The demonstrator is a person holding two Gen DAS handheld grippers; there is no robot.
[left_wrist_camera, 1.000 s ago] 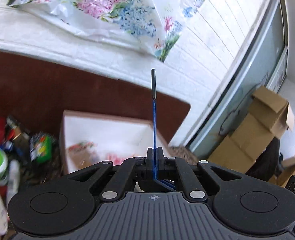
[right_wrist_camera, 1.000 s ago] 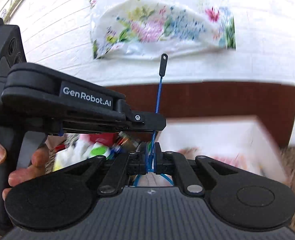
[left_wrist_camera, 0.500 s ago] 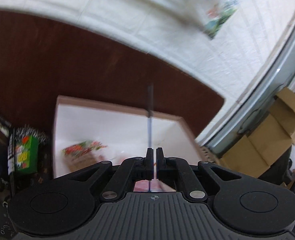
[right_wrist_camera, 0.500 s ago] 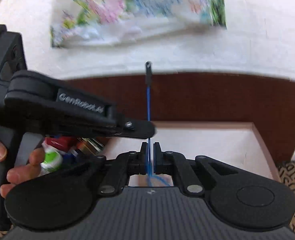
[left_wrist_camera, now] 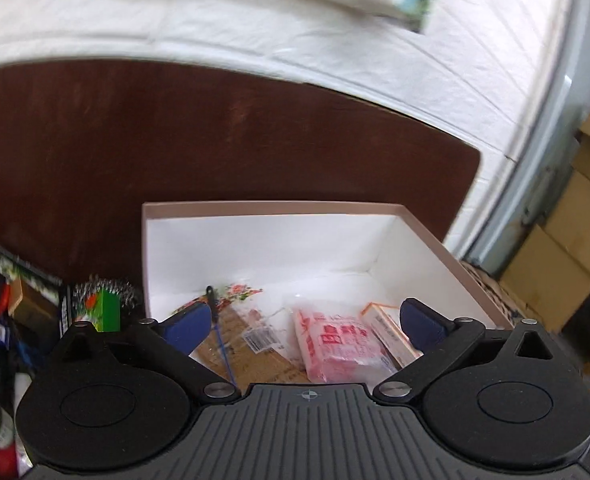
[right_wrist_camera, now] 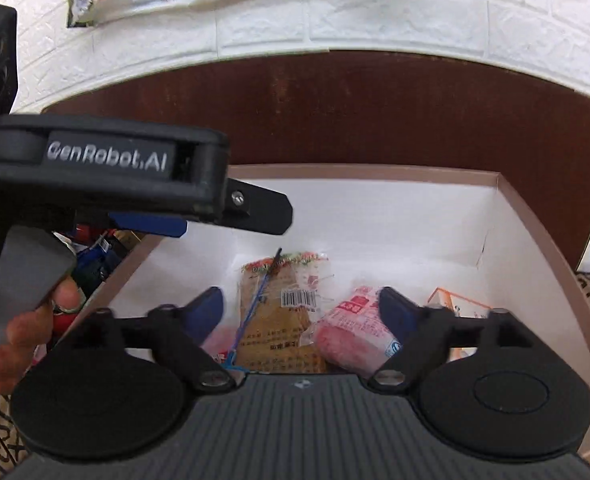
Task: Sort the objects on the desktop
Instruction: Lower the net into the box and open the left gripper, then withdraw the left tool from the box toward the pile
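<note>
A thin blue cable with a black tip (left_wrist_camera: 219,326) lies in the white box (left_wrist_camera: 255,236), across a brown snack packet (right_wrist_camera: 279,320); it also shows in the right wrist view (right_wrist_camera: 255,300). A pink packet (left_wrist_camera: 331,344) and an orange-edged carton (left_wrist_camera: 387,332) lie beside it. My left gripper (left_wrist_camera: 303,320) is open above the box, holding nothing. My right gripper (right_wrist_camera: 301,308) is open too, above the same box (right_wrist_camera: 415,216). The left gripper's body (right_wrist_camera: 107,168) shows at the left of the right wrist view.
The box stands on a dark brown table (left_wrist_camera: 95,152) against a white brick wall (right_wrist_camera: 375,20). Several bottles and a green packet (left_wrist_camera: 103,312) crowd the table left of the box. Cardboard boxes (left_wrist_camera: 567,248) stand on the floor at right.
Both grippers were shut on the blue cable, holding it upright. Both have opened, and the cable has dropped into the white box. Both views have tilted down over the box.
</note>
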